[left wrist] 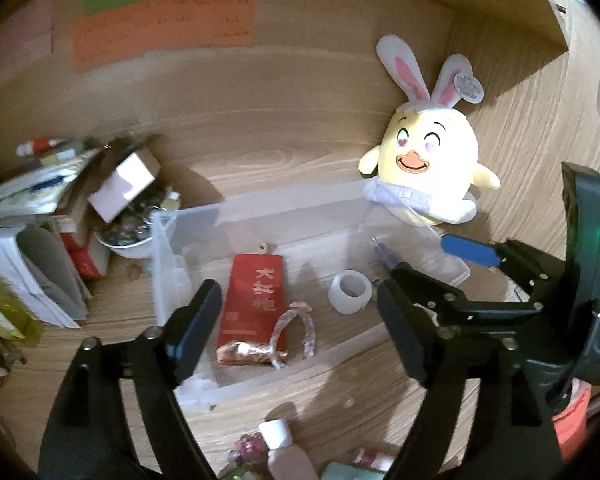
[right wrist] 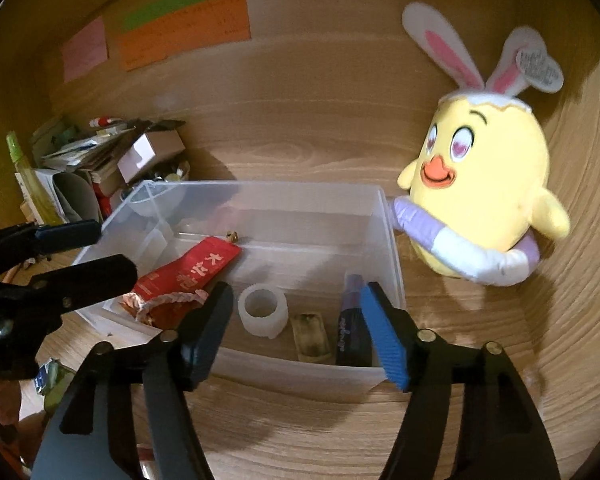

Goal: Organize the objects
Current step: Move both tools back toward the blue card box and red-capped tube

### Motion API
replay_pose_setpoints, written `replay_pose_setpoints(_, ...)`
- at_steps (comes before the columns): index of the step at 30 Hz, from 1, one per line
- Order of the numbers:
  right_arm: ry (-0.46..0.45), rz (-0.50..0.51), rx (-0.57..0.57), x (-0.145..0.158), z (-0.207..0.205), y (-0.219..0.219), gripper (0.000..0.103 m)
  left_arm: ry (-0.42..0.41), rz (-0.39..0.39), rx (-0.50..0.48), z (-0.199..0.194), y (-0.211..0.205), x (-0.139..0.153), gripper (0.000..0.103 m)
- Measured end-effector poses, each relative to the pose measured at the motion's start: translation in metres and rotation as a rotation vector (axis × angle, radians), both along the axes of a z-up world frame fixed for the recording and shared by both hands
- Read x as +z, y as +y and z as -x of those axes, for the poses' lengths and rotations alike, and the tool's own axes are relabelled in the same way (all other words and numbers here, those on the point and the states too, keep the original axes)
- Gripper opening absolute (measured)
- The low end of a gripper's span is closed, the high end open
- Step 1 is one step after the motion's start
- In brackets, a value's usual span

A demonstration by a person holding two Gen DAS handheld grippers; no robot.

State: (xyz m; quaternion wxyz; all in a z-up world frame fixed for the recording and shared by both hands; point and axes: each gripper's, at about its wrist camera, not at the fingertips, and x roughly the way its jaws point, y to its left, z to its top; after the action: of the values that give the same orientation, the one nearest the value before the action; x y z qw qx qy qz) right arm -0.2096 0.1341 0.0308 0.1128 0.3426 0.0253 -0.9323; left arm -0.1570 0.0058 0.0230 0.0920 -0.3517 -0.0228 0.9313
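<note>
A clear plastic bin stands on the wooden desk. In it lie a red packet with a braided cord, a white tape roll, a small clear block and a dark purple tube. My left gripper is open and empty above the bin's near side. My right gripper is open and empty over the bin's near right part; it also shows in the left wrist view. The left gripper shows at the left of the right wrist view.
A yellow chick plush with bunny ears leans against the back panel right of the bin. A pile of books, boxes and a bowl sits left. Small bottles and oddments lie at the desk front. Sticky notes hang on the back.
</note>
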Motion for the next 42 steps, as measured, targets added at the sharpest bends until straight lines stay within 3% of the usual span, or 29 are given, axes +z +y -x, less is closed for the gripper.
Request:
replay_pose_setpoints(4,0.021,0.002,-0.004,0.006,-0.008,0.0,0.075,0.012,-0.009,0.016,-0.011,-0.006,0.004,0.095)
replay_pose_setpoints(12,0.025,0.007,0.005,0.011,-0.025,0.003,0.079,0.004,-0.038,0.066,-0.031,-0.026,0.003,0.096)
replay_pose_setpoints(24,0.027,0.023,0.038,0.015,-0.051,-0.001,0.082,0.001,-0.022,0.135,-0.063,-0.057,0.0,0.096)
replay_pose_setpoints(42,-0.077,0.0,0.142,-0.023,-0.087,-0.037,0.082,-0.111,0.029,0.207,-0.103,-0.088,-0.047,0.096)
